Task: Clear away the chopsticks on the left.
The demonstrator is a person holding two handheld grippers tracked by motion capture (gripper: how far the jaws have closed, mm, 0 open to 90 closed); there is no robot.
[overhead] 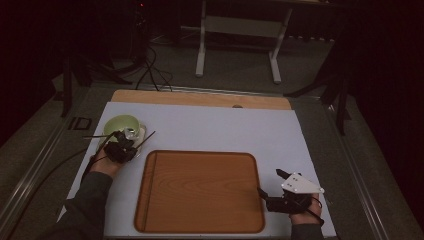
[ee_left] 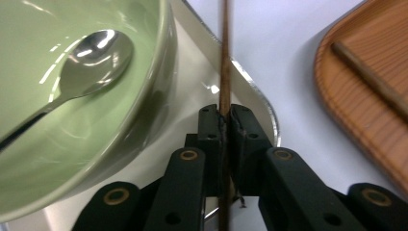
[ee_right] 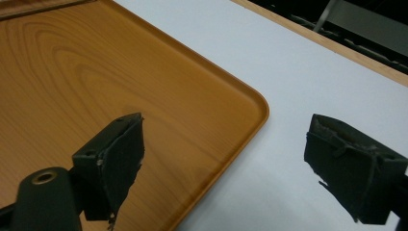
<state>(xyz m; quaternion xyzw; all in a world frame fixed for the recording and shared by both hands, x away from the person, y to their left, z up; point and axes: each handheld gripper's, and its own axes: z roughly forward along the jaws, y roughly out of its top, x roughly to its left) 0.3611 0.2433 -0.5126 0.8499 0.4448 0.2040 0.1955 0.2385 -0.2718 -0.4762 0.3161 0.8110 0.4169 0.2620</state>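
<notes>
A thin brown chopstick (ee_left: 224,57) runs upright between the jaws of my left gripper (ee_left: 224,118), which is shut on it. In the high view that gripper (overhead: 127,141) is at the table's left, just in front of a green bowl (overhead: 121,124), and the chopstick (overhead: 148,137) pokes out to the right. The bowl (ee_left: 72,120) holds a metal spoon (ee_left: 91,55) and stands on a silver plate (ee_left: 252,84). A second chopstick (ee_left: 370,79) lies in the wooden tray (overhead: 200,190). My right gripper (overhead: 270,182) stands open and holds nothing at the tray's right edge (ee_right: 231,125).
A white mat (overhead: 210,125) covers the table, with a wooden strip (overhead: 200,98) along its far edge. Beyond it are a dark floor, cables (overhead: 150,70) and a white table frame (overhead: 240,45).
</notes>
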